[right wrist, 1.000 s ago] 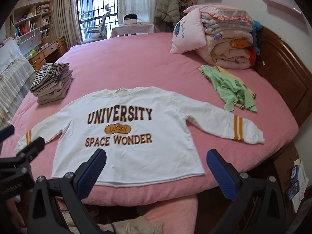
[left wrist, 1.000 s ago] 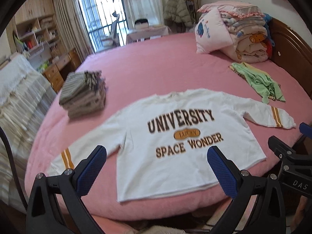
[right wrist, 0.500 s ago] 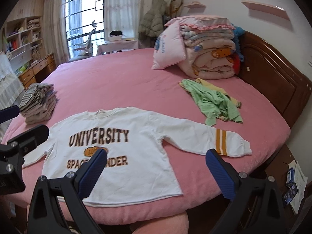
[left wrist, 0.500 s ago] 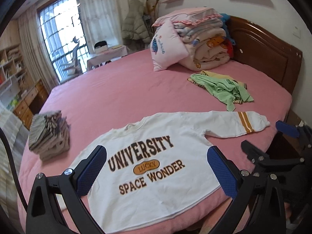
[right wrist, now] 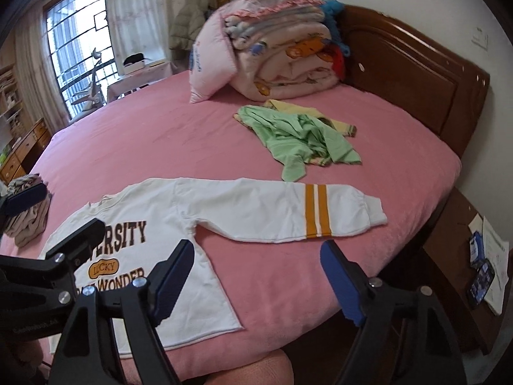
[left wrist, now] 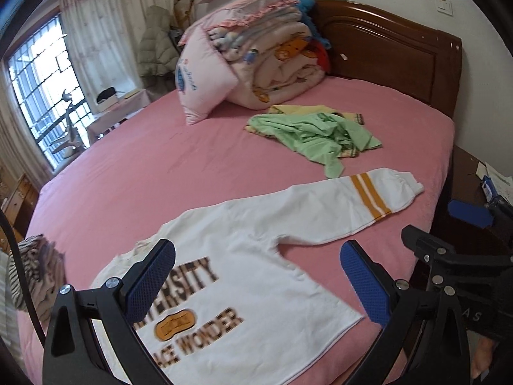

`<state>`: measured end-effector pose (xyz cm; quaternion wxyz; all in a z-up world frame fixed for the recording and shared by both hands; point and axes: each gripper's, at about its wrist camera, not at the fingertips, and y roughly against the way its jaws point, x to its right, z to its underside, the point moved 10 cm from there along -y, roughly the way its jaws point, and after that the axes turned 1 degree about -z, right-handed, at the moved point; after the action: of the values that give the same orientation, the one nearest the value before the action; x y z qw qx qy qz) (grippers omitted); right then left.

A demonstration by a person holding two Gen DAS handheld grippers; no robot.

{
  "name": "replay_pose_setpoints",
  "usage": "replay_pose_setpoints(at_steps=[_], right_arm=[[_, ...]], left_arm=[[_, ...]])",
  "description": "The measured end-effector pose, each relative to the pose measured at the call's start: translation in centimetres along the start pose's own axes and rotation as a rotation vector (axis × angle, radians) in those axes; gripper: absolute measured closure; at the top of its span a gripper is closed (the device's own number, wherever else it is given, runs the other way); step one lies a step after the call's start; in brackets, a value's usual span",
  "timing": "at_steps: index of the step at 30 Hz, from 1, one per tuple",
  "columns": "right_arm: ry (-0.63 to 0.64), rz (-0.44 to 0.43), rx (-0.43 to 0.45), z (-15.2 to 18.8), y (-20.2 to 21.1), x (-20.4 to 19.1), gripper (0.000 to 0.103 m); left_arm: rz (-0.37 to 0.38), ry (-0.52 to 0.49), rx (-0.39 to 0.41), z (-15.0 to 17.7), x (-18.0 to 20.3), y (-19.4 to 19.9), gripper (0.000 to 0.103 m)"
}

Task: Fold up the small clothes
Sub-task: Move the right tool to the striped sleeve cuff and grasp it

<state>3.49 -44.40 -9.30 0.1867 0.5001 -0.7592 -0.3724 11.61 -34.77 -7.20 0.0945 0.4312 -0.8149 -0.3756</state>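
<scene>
A white sweatshirt (left wrist: 256, 256) with brown lettering lies flat, face up, on the pink bed (left wrist: 160, 166); it also shows in the right wrist view (right wrist: 179, 221). Its right sleeve (right wrist: 288, 211), with two orange stripes, stretches toward the bed's right edge. My left gripper (left wrist: 256, 279) is open and empty, held above the sweatshirt's body near the front edge. My right gripper (right wrist: 256, 276) is open and empty, just in front of the sleeve and armpit. A crumpled green garment (right wrist: 298, 138) lies beyond the sleeve.
A stack of folded striped clothes (right wrist: 27, 215) sits at the bed's left edge. A pillow and folded quilts (right wrist: 272, 51) are piled against the wooden headboard (right wrist: 416, 73). A nightstand with a phone and papers (right wrist: 481, 272) stands at right. A desk and window are at far left.
Both grippers have swung to the right, from facing the sweatshirt's middle to facing its right sleeve and the headboard side. Both stayed open. The clothes have not moved.
</scene>
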Motion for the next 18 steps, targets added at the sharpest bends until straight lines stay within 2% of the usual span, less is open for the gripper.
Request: replay_pose_setpoints(at_steps=[5, 9, 14, 18], right_arm=[[-0.111, -0.014, -0.04, 0.3, -2.9, 3.6, 0.03], [-0.171, 0.025, -0.055, 0.8, -5.2, 6.6, 0.03], [-0.212, 0.041, -0.083, 1.3, -7.5, 8.7, 0.03], [-0.222, 0.05, -0.087, 1.1, -8.8, 9.2, 0.03]], left_arm=[[0.059, -0.001, -0.028, -1.0, 3.4, -4.3, 0.001], [0.08, -0.013, -0.06, -0.8, 5.5, -7.7, 0.001], [0.091, 0.007, -0.142, 0.7, 6.6, -11.1, 0.001], [0.092, 0.018, -0.173, 1.2, 6.9, -12.5, 0.001]])
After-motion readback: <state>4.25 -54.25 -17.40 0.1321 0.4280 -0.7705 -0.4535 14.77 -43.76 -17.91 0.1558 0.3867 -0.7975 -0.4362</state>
